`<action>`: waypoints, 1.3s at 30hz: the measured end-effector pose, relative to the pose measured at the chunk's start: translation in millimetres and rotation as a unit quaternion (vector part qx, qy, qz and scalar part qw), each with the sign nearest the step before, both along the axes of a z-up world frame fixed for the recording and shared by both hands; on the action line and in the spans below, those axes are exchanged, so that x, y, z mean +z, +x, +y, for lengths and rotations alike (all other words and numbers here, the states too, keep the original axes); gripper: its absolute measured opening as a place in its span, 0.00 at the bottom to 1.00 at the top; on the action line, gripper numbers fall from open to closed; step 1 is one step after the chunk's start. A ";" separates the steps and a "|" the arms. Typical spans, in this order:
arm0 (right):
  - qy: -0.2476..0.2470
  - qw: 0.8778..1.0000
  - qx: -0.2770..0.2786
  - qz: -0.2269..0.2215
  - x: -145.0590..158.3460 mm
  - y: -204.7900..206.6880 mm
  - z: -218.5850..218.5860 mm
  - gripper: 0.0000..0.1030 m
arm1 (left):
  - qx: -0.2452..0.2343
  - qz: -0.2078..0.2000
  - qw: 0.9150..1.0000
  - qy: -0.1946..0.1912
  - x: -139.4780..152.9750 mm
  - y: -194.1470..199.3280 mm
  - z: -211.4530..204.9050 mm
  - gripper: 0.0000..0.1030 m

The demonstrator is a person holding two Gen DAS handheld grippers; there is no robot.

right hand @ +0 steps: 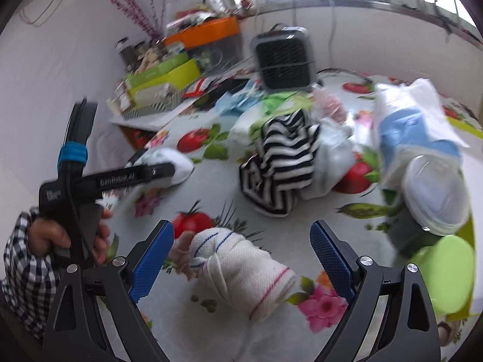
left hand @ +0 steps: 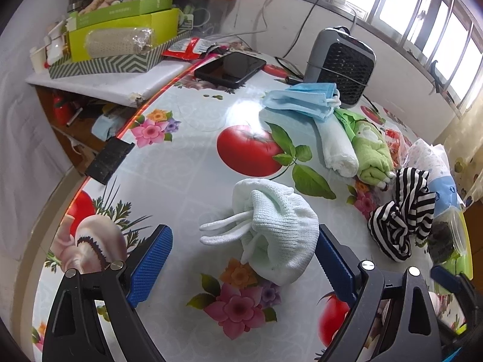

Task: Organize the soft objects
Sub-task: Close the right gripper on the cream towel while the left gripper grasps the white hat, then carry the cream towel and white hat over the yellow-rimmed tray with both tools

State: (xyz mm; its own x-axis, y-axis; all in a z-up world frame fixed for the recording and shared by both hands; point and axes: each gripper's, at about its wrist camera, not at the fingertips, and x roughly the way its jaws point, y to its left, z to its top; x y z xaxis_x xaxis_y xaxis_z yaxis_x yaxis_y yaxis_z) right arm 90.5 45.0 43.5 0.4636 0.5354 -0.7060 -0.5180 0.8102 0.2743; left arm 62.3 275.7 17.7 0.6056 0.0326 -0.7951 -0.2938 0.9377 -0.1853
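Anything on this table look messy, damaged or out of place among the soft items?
The striped cloth lies crumpled in a heap, unlike the rolled white towel and green towel beside it. The shelf board's corner looks chipped.

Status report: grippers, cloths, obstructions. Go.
Left gripper open around white knit cloth. Right gripper open over striped rag. Both cloths flat on table. Nothing in the way.
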 end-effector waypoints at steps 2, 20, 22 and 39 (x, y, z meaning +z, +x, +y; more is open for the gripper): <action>-0.002 1.000 0.014 0.007 -4.0 -1.8 3.3 0.89 | -0.006 -0.003 1.000 0.000 1.0 -1.0 0.7 0.91; -0.078 0.997 0.023 -0.001 -22.3 -3.2 10.5 0.64 | -0.021 -0.020 1.000 -0.009 0.0 4.0 -0.8 0.77; -0.084 0.996 0.023 -0.003 -23.0 -3.2 11.1 0.58 | -0.020 -0.017 1.000 -0.014 -1.0 5.0 -1.1 0.72; -0.070 0.998 0.001 0.002 -21.8 -5.1 1.2 0.47 | -0.029 -0.021 0.999 -0.006 2.1 1.5 -13.9 0.34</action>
State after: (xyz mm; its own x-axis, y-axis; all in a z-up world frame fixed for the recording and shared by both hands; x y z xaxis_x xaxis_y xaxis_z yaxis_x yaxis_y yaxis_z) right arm 85.3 46.2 21.7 0.4606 0.4315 -0.7757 -0.5185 0.8401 0.1594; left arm 63.9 261.7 19.8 0.6384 -0.0140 -0.7696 -0.2300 0.9507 -0.2081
